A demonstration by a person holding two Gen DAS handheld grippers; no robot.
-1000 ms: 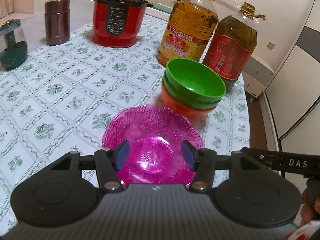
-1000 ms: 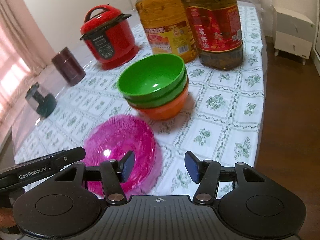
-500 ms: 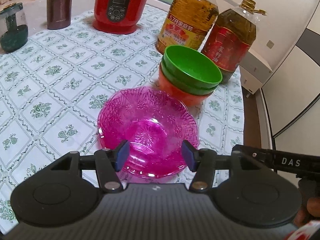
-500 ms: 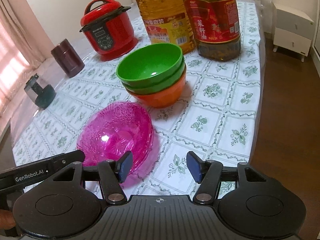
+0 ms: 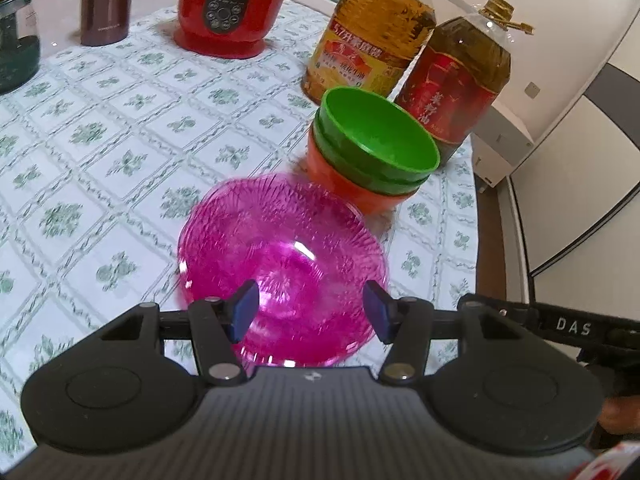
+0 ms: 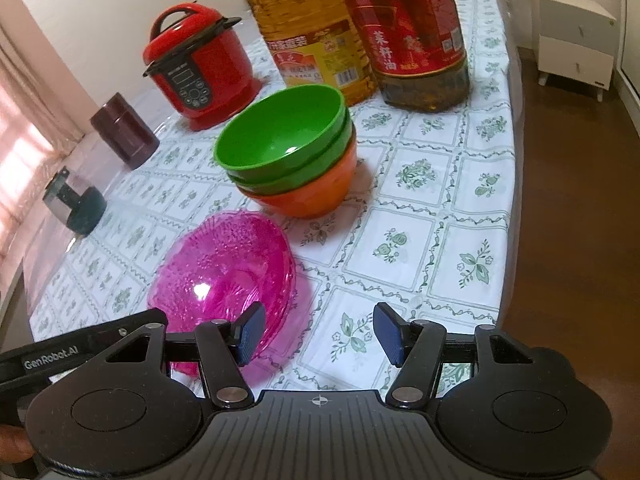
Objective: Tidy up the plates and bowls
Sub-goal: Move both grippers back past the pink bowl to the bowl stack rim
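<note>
A translucent pink bowl (image 5: 284, 268) stands upright on the tablecloth, close in front of my left gripper (image 5: 312, 304). That gripper is open, and its blue pads hang over the bowl's near rim without pressing on it. Just behind the pink bowl (image 6: 224, 276) is a stack of two green bowls (image 6: 280, 140) nested in an orange bowl (image 6: 316, 196). My right gripper (image 6: 319, 330) is open over bare tablecloth to the right of the pink bowl, with nothing between its fingers. The stack (image 5: 372, 152) sits at the far right in the left wrist view.
Two large oil bottles (image 6: 404, 28) stand right behind the stack. A red pressure cooker (image 6: 200, 76), a dark brown canister (image 6: 124, 132) and a dark jar (image 6: 76, 204) stand farther left. The table edge (image 6: 508, 216) drops to a wooden floor on the right, where a white cabinet (image 6: 572, 44) stands.
The left wrist view has tipped downward a little, so the cooker and bottles sit higher in frame. The bowls have not moved and both grippers stay open.
</note>
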